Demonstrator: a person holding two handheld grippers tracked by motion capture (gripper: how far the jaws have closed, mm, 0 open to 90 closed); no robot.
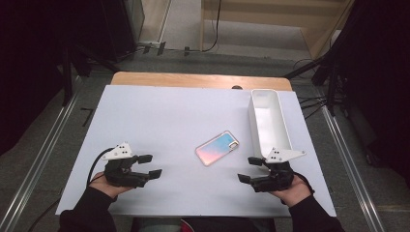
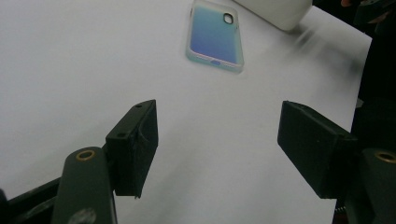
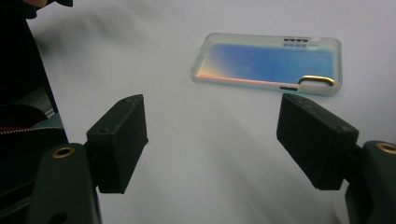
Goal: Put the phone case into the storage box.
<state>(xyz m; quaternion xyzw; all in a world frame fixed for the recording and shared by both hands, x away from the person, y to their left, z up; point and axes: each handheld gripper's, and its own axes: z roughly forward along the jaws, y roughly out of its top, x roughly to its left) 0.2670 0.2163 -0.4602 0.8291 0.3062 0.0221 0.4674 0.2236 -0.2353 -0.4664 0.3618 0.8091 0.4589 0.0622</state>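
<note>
An iridescent pink-and-blue phone case (image 1: 217, 147) lies flat near the middle of the white table (image 1: 159, 125). It also appears in the left gripper view as the phone case (image 2: 215, 35) and in the right gripper view as the phone case (image 3: 268, 63). My left gripper (image 1: 149, 166) rests low at the front left, pointing right toward the case, jaws open and empty (image 2: 217, 140). My right gripper (image 1: 249, 169) sits at the front right, pointing left, also open with nothing between its jaws (image 3: 212, 140). Both stand well short of the case.
A long white rectangular bin (image 1: 268, 123) stands at the right, running front to back, just behind my right gripper. The table's wooden far edge (image 1: 200, 79) shows beyond the white sheet. Dark stands and cables surround the table.
</note>
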